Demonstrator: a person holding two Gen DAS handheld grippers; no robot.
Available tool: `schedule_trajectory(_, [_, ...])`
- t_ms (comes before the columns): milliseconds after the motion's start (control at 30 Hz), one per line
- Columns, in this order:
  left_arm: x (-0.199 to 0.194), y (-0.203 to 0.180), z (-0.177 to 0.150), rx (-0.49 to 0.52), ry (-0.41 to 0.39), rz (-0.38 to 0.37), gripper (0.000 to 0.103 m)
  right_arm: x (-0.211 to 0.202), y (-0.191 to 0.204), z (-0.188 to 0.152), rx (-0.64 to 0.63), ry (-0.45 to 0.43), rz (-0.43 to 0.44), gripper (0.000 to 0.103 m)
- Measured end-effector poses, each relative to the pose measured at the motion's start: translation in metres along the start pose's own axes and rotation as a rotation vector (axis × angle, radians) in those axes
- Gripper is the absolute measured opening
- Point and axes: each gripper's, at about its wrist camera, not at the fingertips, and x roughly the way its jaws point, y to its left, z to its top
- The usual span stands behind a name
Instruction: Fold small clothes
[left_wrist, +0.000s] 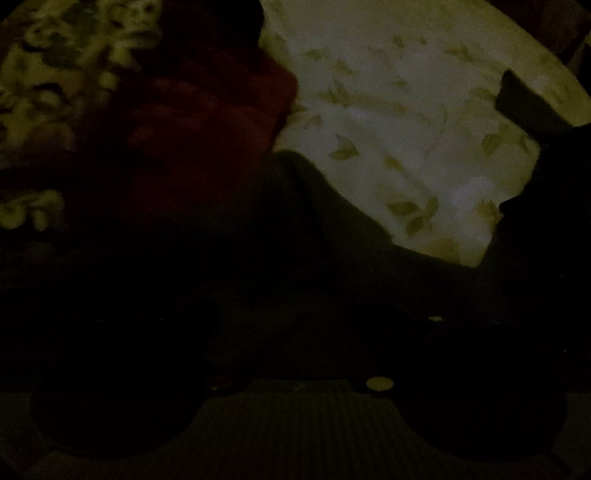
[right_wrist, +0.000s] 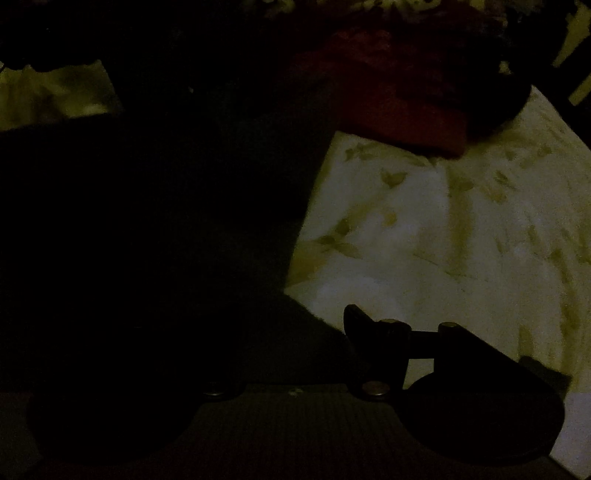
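Note:
The scene is very dark. A dark garment (left_wrist: 332, 236) lies on a pale leaf-print sheet (left_wrist: 406, 122) and fills the lower half of the left wrist view. The same dark garment (right_wrist: 166, 203) covers the left of the right wrist view. A red garment (left_wrist: 207, 122) lies bunched at the back; it also shows in the right wrist view (right_wrist: 399, 96). My left gripper's fingers are lost in darkness. My right gripper's right finger (right_wrist: 373, 332) shows over the sheet (right_wrist: 461, 240); its left finger is hidden in the dark cloth.
A flower-patterned cloth (left_wrist: 55, 74) lies at the far left behind the red garment. Another dark shape (left_wrist: 535, 166), perhaps the other gripper, stands at the right edge of the left wrist view. Bare sheet lies to the right.

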Motion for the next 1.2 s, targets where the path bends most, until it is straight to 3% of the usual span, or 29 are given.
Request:
schedule_trajectory(33, [0.006,-0.001,0.002,-0.003,0.006,-0.022,0.072,0.004,-0.003,-0.001,0.001,0.005,0.021,0.087])
schedule_trajectory(67, [0.011,-0.003,0.003,-0.014,0.020,-0.059,0.059,0.009,-0.006,-0.003,0.018,0.023,0.052,0.045])
schedule_trajectory(100, [0.015,-0.003,0.004,-0.029,0.044,-0.103,0.028,0.012,-0.007,-0.005,0.047,0.051,0.116,0.022])
schedule_trajectory(133, [0.020,-0.002,0.004,-0.051,0.076,-0.156,0.014,0.015,-0.006,-0.007,0.073,0.083,0.173,0.004])
schedule_trajectory(233, [0.016,0.002,0.008,-0.070,0.070,-0.193,0.012,0.001,-0.008,-0.018,0.134,0.080,0.174,0.001])
schedule_trajectory(367, [0.000,0.027,0.025,-0.222,0.003,-0.377,0.011,-0.066,-0.048,-0.041,0.348,-0.134,0.002,0.001])
schedule_trajectory(433, [-0.007,0.028,0.039,-0.234,-0.033,-0.366,0.011,-0.086,-0.061,-0.047,0.402,-0.183,-0.046,0.005])
schedule_trajectory(500, [-0.013,0.021,0.047,-0.203,-0.056,-0.317,0.011,-0.083,-0.056,-0.042,0.365,-0.168,-0.011,0.055])
schedule_trajectory(533, [-0.013,0.016,0.049,-0.180,-0.055,-0.289,0.011,-0.075,-0.050,-0.039,0.323,-0.141,0.024,0.103])
schedule_trajectory(667, [-0.006,0.010,0.041,-0.149,-0.032,-0.224,0.011,-0.025,-0.015,-0.021,0.050,0.006,0.060,0.103])
schedule_trajectory(800, [0.008,0.016,0.031,-0.142,-0.004,-0.192,0.011,0.019,-0.017,-0.012,-0.032,0.082,0.005,0.103])
schedule_trajectory(833, [0.011,0.019,0.030,-0.143,0.004,-0.196,0.011,0.027,-0.016,-0.012,-0.043,0.133,0.033,0.090])
schedule_trajectory(867, [0.013,0.022,0.029,-0.149,0.010,-0.206,0.011,0.032,-0.015,-0.010,-0.044,0.176,0.062,0.039])
schedule_trajectory(933, [0.016,0.026,0.032,-0.165,0.014,-0.216,0.011,0.027,-0.023,-0.010,0.045,0.198,0.103,0.021])
schedule_trajectory(1033, [0.016,0.026,0.045,-0.187,-0.001,-0.240,0.011,-0.006,-0.040,-0.021,0.107,0.167,0.126,0.015])
schedule_trajectory(1100, [0.014,0.019,0.062,-0.176,-0.029,-0.235,0.011,-0.036,-0.057,-0.031,0.183,0.097,0.065,0.014])
schedule_trajectory(1200, [0.010,0.012,0.089,-0.200,-0.078,-0.235,0.011,-0.081,-0.087,-0.053,0.299,0.041,-0.108,0.014])
